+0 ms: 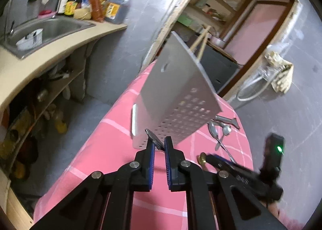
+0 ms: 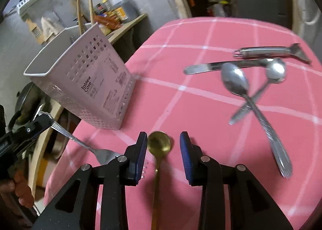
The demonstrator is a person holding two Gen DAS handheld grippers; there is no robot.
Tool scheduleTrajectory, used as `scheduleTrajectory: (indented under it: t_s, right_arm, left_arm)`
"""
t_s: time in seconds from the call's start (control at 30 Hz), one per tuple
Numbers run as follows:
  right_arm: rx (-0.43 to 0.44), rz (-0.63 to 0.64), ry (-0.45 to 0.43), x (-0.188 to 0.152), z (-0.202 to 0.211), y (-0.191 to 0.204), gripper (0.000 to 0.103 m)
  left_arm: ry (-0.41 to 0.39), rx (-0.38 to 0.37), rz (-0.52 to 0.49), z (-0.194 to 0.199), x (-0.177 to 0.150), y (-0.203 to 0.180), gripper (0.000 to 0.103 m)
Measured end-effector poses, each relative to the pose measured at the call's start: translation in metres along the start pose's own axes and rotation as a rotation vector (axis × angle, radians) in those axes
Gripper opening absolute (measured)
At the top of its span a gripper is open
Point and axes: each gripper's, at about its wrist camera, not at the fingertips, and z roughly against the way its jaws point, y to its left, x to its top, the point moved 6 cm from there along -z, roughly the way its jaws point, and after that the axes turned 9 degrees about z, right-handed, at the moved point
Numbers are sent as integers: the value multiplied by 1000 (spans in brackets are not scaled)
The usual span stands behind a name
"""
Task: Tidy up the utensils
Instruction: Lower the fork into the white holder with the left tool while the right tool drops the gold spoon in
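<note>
- Far left, right wrist view: my left gripper (image 2: 43,118) comes in from the frame edge, jaws clamped on the handle end of a silver fork (image 2: 84,145). The fork slants down toward the pink checked tablecloth (image 2: 201,109); its tines pass behind my right gripper's left finger, so I cannot tell whether they touch the cloth.
- In the left wrist view the same grip reads as blue pads (image 1: 152,149) nearly together, with the fork's handle end caught between the tips.
- Next right: a white perforated cutlery case (image 2: 90,85) stands on the cloth near the table's left edge, appearing tilted through the fisheye. Two wooden chopsticks (image 2: 80,14) stick up from it.
- Centre, bottom: my right gripper (image 2: 163,143) has its jaws apart. A gold spoon (image 2: 159,143) lies on the cloth between them, bowl forward, handle running back under the rig. The pads do not press on it.
- Right of centre: two silver spoons (image 2: 235,83) lie crossed at the handles.
- Just behind them: a table knife (image 2: 221,67), and beyond it a steel peeler-like tool (image 2: 267,52), both lying flat across the cloth.
- Background, left wrist view: a sink (image 1: 50,28) and bottles (image 1: 84,0) on the counter.
</note>
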Motion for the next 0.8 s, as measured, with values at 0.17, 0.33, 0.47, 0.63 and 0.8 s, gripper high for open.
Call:
scheduleTrajectory:
  t_s: [0.17, 0.33, 0.47, 0.63, 0.8]
  right_arm:
    - [29, 52, 22, -1, -5, 5, 24]
    - [36, 43, 3, -3, 6, 6, 24]
    - [13, 21, -50, -9, 33, 7, 23]
    - [-48, 2, -107, -16, 62, 13, 23]
    - [-123, -53, -200, -22, 103, 17, 23]
  left_arm:
    - [-4, -17, -48, 7, 1, -11, 9]
    - [-1, -35, -77, 10, 3, -20, 7]
    - [2, -61, -114, 15, 6, -29, 6]
    - [-2, -108, -212, 23, 7, -52, 3]
    - [5, -147, -293, 29, 3, -74, 3]
